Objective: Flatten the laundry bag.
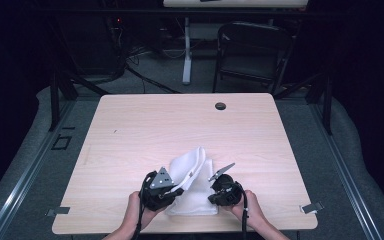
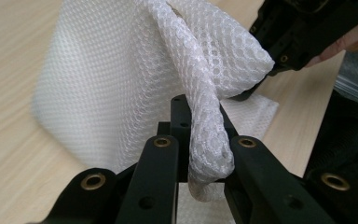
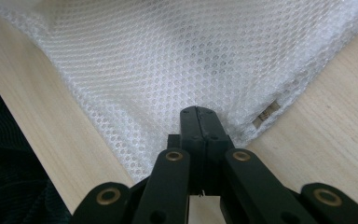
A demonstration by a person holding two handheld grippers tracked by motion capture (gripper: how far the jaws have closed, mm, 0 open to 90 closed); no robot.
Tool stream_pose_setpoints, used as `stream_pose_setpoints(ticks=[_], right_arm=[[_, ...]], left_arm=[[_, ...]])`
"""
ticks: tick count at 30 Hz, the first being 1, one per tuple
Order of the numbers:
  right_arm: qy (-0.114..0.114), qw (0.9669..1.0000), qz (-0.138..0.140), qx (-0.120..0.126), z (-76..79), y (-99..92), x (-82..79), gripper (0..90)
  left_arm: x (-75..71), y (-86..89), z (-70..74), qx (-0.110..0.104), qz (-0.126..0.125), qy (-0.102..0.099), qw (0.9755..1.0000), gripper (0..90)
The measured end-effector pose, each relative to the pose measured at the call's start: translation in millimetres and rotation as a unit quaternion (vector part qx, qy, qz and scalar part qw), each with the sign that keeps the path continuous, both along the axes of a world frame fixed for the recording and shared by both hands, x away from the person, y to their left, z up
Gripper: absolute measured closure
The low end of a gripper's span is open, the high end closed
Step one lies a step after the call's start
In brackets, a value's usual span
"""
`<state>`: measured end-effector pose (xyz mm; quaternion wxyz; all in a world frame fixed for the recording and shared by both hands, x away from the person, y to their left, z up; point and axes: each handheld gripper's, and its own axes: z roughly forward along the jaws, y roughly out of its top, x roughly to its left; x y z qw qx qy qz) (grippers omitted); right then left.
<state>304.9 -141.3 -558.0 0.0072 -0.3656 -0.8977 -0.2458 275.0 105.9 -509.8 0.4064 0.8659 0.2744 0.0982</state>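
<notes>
both tongs are clenched on the same white mesh fabric bag, which lies near the front edge of the pale wooden table, between the person's two hands. left gripper has its black jaws clamped on a bunched, rope-like fold of the mesh; in the left gripper view that fold runs up from between the jaws and the rest of the cloth rises behind it like a lifted sheet, off the table surface on that side. right gripper is pinched tight too: in the right gripper view its jaws meet flat together at the edge of the mesh, close to a small tan label sewn at the bag's corner, and the cloth spreads away from the tips across the wood.

from the high view, the upper part of the bag stands up in a soft fold between the grippers, while its lower part rests flat on the table toward the person. left hand and right hand grip the tool bodies from the bottom edge. a small dark round grommet sits in the table near its far edge, well apart from the bag. beyond the table stands a dark folding chair.
</notes>
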Motion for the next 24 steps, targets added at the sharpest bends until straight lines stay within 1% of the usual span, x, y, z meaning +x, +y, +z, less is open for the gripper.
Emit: stream_pose_setpoints(ticks=[1,2,3,4,6,8,10,12,13,14,15,16,21,24], right_arm=[[0.001,1.0000,0.001,0.001,-0.1,-0.5,0.3,90.0],[0.002,1.0000,0.000,0.003,-0.3,-0.8,0.5,90.0],[0.001,1.0000,0.001,0.002,-0.2,-0.7,0.5,90.0],[0.001,1.0000,0.001,0.002,-0.2,-0.7,0.5,90.0],[-0.001,1.0000,0.003,0.000,-0.2,-0.1,0.6,90.0],[-0.002,1.0000,0.005,-0.002,0.0,0.1,0.6,90.0],[-0.003,1.0000,0.007,-0.004,0.2,0.2,0.7,90.0],[-0.002,1.0000,0.006,0.000,0.0,1.1,0.4,90.0],[-0.002,1.0000,0.006,0.000,0.0,1.1,0.4,90.0],[-0.004,0.9999,0.009,-0.008,0.6,1.4,0.4,90.0],[-0.004,0.9999,0.009,-0.009,0.8,1.8,0.1,90.0],[-0.005,0.9999,0.009,-0.011,1.0,2.0,0.0,90.0],[0.000,0.9999,0.007,-0.011,1.2,0.9,0.5,90.0],[0.001,0.9999,0.007,-0.011,1.3,0.2,0.1,90.0]], left_arm=[[0.4,3.9,2.0,0.000,-0.001,0.003,1.0000,85.3],[0.6,7.4,2.5,-0.004,0.006,0.000,1.0000,85.3],[1.1,12.2,3.8,-0.003,0.009,0.003,1.0000,85.3],[1.1,12.2,3.8,-0.003,0.009,0.003,1.0000,85.3],[1.2,20.5,5.5,-0.005,0.020,0.004,0.9998,85.4],[1.4,25.2,6.8,-0.008,0.026,0.002,0.9996,85.4],[1.5,27.6,7.6,-0.008,0.029,0.002,0.9995,85.4],[1.7,31.4,11.4,-0.006,0.034,-0.005,0.9994,85.4],[1.7,31.4,11.4,-0.006,0.034,-0.005,0.9994,85.4],[2.0,34.4,13.0,-0.005,0.036,-0.004,0.9993,85.3],[2.0,36.4,12.8,-0.011,0.042,-0.006,0.9990,85.3],[2.2,38.0,13.3,-0.010,0.043,-0.001,0.9990,85.3],[2.6,45.0,14.5,-0.009,0.047,-0.001,0.9988,85.3],[1.5,52.9,14.8,-0.007,0.055,0.002,0.9985,85.2]])
